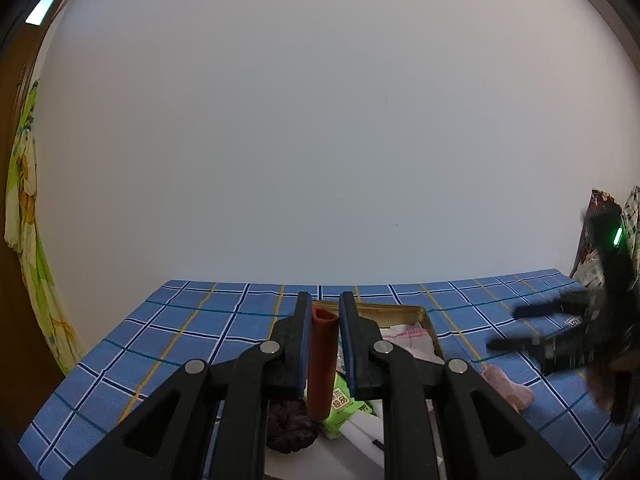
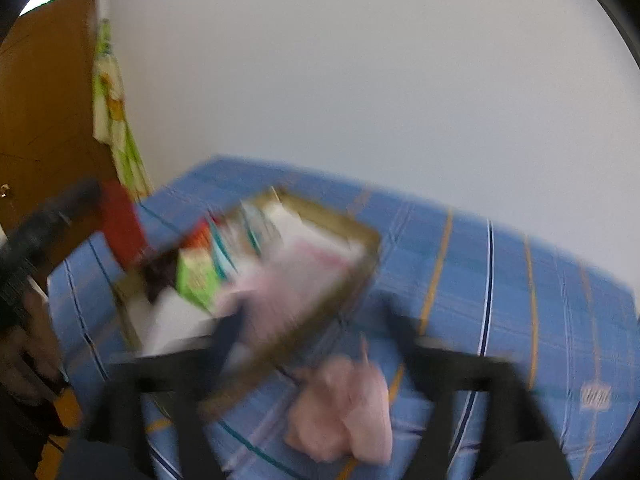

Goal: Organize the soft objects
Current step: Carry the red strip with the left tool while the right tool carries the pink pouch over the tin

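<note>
My left gripper [image 1: 325, 304] is shut on an orange-red soft tube [image 1: 321, 360], held upright over the near end of a gold tin box [image 1: 425, 314]. In the tin lie a pink-and-white cloth [image 1: 404, 335], a green packet [image 1: 345, 402] and a dark purple scrunchie [image 1: 291, 426]. A pale pink soft bundle [image 2: 344, 412] lies on the blue checked cloth just right of the tin [image 2: 362, 276]. In the blurred right wrist view my right gripper [image 2: 316, 328] stands open above that bundle, its pads clear of it. The right gripper [image 1: 520, 328] also shows at the right of the left wrist view.
A blue checked tablecloth [image 1: 192, 332] covers the table, which ends at a white wall. A brown door and a green patterned hanging cloth [image 2: 114, 120] are at the left. Patterned bags [image 1: 600, 216] stand at the far right. A hand [image 2: 28, 344] holds the left gripper.
</note>
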`<state>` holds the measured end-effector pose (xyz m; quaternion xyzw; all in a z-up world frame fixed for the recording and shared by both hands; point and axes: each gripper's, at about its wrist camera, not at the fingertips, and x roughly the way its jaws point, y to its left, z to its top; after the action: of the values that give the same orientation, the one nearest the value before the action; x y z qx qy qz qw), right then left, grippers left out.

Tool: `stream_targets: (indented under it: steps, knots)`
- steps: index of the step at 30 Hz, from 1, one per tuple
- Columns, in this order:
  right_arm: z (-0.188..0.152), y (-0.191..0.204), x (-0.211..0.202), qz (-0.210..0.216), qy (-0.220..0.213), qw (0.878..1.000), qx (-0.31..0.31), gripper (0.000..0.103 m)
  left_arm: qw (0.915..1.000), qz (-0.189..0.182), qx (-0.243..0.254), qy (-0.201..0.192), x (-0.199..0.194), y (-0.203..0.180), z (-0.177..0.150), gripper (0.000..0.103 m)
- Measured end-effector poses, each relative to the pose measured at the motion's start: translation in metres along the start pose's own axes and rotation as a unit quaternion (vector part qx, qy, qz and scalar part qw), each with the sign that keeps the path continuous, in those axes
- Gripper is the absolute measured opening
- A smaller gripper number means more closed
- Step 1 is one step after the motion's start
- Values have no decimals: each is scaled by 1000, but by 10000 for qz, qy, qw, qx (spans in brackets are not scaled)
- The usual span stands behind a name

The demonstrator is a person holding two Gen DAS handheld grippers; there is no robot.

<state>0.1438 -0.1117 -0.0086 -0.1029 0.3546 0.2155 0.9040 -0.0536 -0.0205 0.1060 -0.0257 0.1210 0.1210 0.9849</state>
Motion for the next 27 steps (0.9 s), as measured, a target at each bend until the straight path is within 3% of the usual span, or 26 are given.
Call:
stream_targets:
  steps: [4, 10, 11, 12, 13, 14, 15, 20, 27]
  knots:
    - [-31, -25, 25, -301, 421, 9982, 300, 88, 9999, -57, -35, 101, -1, -5, -7, 15]
    - [-50, -28, 52, -280, 994, 9944, 211, 83, 9997, -74, -45, 213, -5, -5, -10, 15]
    - [-53, -28, 55, -269, 1042, 9940, 200, 71, 9997, -76, -42, 226, -6, -6, -10, 15]
    - [-56, -27, 59, -261, 1144, 9929, 177, 47, 9997, -77, -34, 237, -6, -7, -10, 15]
    - [-59, -26, 61, -256, 1163, 9928, 119, 43, 9997, -76, -22, 247, -5, -7, -10, 15]
    - [-60, -23, 60, -279, 1090, 9936, 54, 19, 9997, -71, -15, 254, -1, -3, -11, 15]
    - [-60, -21, 59, -274, 1091, 9937, 5, 13, 9997, -66, -2, 255, 0, -2, -10, 15]
    - [-45, -13, 35, -376, 562, 9975, -197, 9, 9998, -15, -45, 210, -4, 4, 0, 15]
    - [25, 13, 6, -135, -450, 9987, -221, 9, 9993, 26, -39, 361, 6, 5, 22, 15]
